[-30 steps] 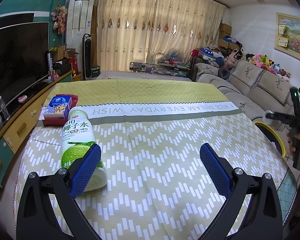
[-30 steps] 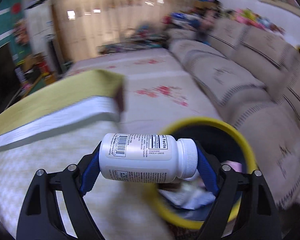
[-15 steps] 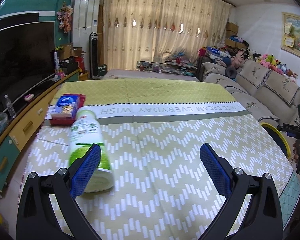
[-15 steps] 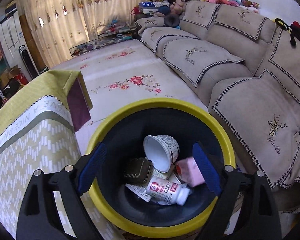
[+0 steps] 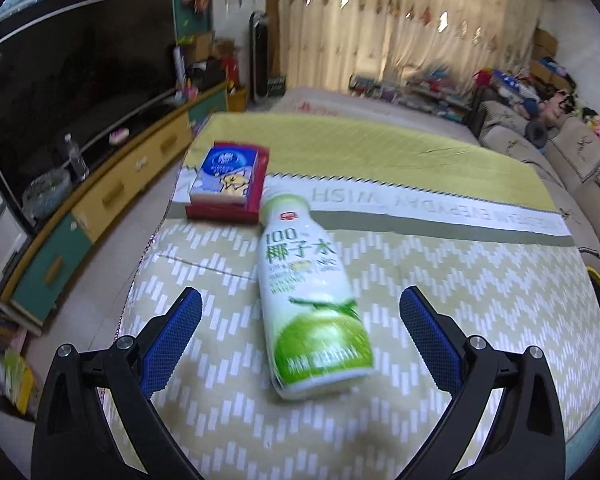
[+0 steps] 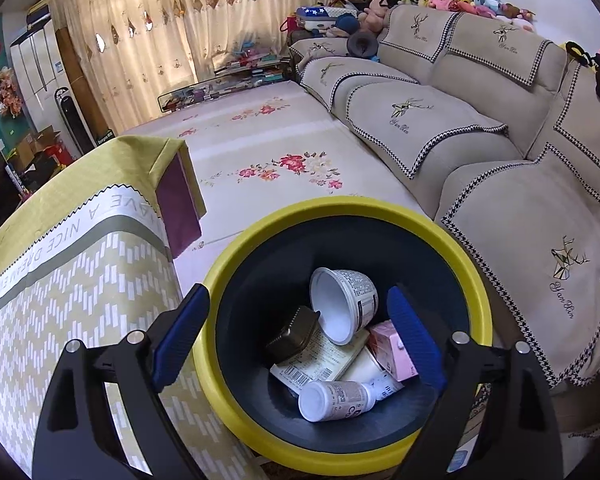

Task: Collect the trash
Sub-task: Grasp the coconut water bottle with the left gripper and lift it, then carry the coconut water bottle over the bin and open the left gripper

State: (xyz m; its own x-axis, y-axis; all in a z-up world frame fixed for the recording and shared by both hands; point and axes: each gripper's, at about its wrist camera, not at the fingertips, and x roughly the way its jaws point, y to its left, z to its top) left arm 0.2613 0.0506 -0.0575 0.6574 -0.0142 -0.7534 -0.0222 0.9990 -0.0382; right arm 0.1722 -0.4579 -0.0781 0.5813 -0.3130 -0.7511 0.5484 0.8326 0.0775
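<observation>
In the left wrist view a white and green coconut water bottle [image 5: 306, 296] lies on its side on the patterned tablecloth [image 5: 460, 300], cap pointing away. My left gripper [image 5: 300, 320] is open and the bottle's lower end lies between its blue pads, untouched. In the right wrist view my right gripper [image 6: 298, 320] is open and empty above a yellow-rimmed dark bin [image 6: 476, 280]. The bin holds a white pill bottle [image 6: 336, 398], a white cup [image 6: 342, 302], a pink carton [image 6: 392, 350] and other trash.
A blue packet on a red box [image 5: 228, 182] sits on the table beyond the bottle's cap. A TV cabinet [image 5: 100, 200] runs along the left. The sofa [image 6: 500, 140] stands to the right of the bin, the table corner [image 6: 172, 184] to its left.
The right gripper opened over the bin and the white pill bottle dropped in. The left gripper shifted left, bringing the coconut water bottle between its pads.
</observation>
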